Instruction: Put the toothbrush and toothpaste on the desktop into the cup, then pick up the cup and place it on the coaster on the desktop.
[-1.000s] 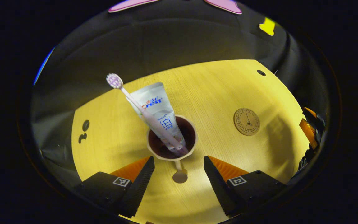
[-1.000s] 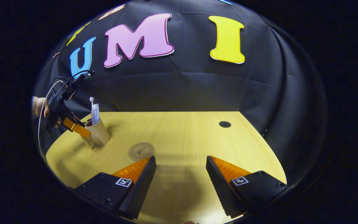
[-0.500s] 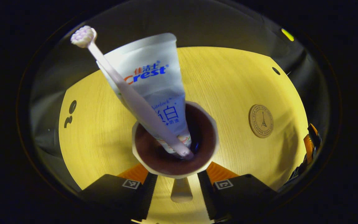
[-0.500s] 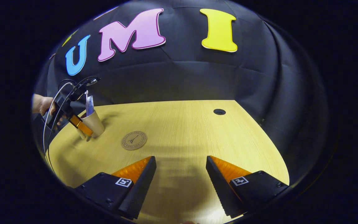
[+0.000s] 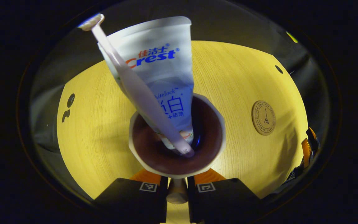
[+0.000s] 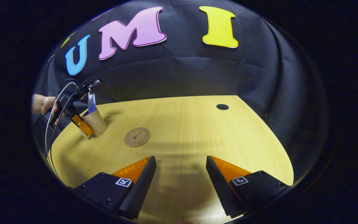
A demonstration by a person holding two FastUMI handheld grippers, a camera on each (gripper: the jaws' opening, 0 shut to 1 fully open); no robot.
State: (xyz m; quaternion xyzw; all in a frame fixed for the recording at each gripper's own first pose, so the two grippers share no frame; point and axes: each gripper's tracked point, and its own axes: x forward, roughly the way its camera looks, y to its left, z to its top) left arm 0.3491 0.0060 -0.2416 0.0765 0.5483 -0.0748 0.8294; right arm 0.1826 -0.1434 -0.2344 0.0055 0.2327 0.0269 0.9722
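Note:
A beige cup (image 5: 211,157) with a dark inside stands on the wooden desktop (image 5: 98,124), right above my left gripper (image 5: 177,183). In it lean a pale pink toothbrush (image 5: 129,79) and a white toothpaste tube (image 5: 163,62). The left gripper's fingers are shut on the cup's handle (image 5: 176,193). A round brown coaster (image 5: 263,117) lies to the right of the cup. In the right gripper view, the cup (image 6: 95,121), the coaster (image 6: 137,137) and the left gripper (image 6: 80,122), held by a hand (image 6: 43,105), sit at the far left. My right gripper (image 6: 180,169) hovers open over the desktop, holding nothing.
A round cable hole (image 6: 222,107) sits near the desktop's far right corner, and dark cut-outs (image 5: 68,105) mark its left side. The right gripper (image 5: 308,149) shows at the right edge of the left gripper view. The black cloth wall (image 6: 182,81) closes off the back.
The left gripper moved forward to the cup and its fingers went from wide open to shut on the handle. The right gripper stayed open and drifted slightly.

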